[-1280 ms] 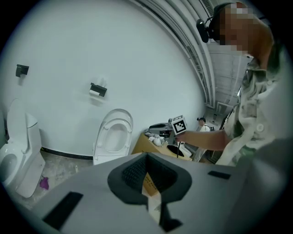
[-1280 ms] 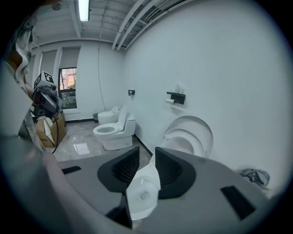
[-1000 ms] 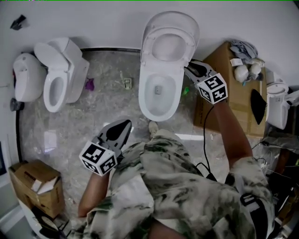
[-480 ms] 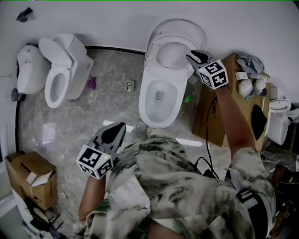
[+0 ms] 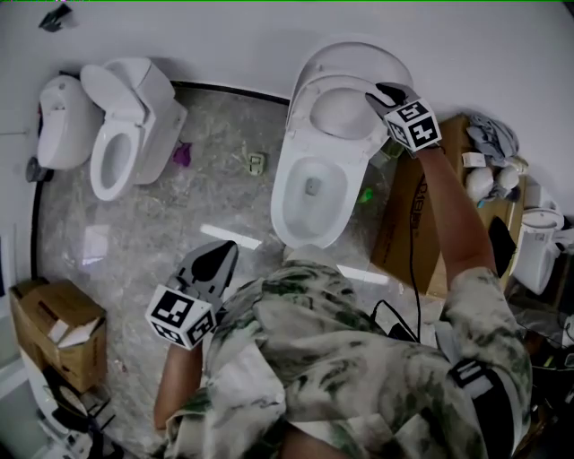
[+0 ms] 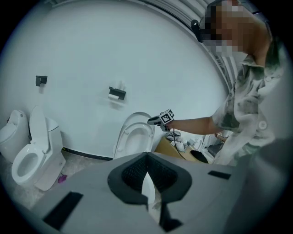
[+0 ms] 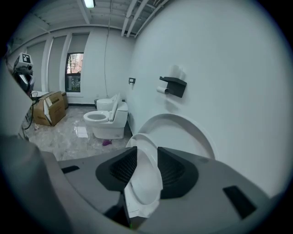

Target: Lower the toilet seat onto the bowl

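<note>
White wall [image 5: 224,45] running along back, grey marbled floor [image 5: 215,179] reflecting light. Second toilet [image 5: 115,157] standing left, cardboard box [image 5: 54,332] sitting nearer. Window [image 7: 74,72] glowing far end, ceiling lamp [image 7: 89,3] shining, black shelf [image 7: 173,86] hanging on wall.

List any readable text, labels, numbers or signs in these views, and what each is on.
None can be read in any view.
Cardboard box: dark print on its side, too blurred to read.
Right hand-held gripper, jaws opening with the toilet seat rim between them: black-and-white square marker on its cube, no letters.
Left hand-held gripper: square marker on its cube only, no letters.
</note>
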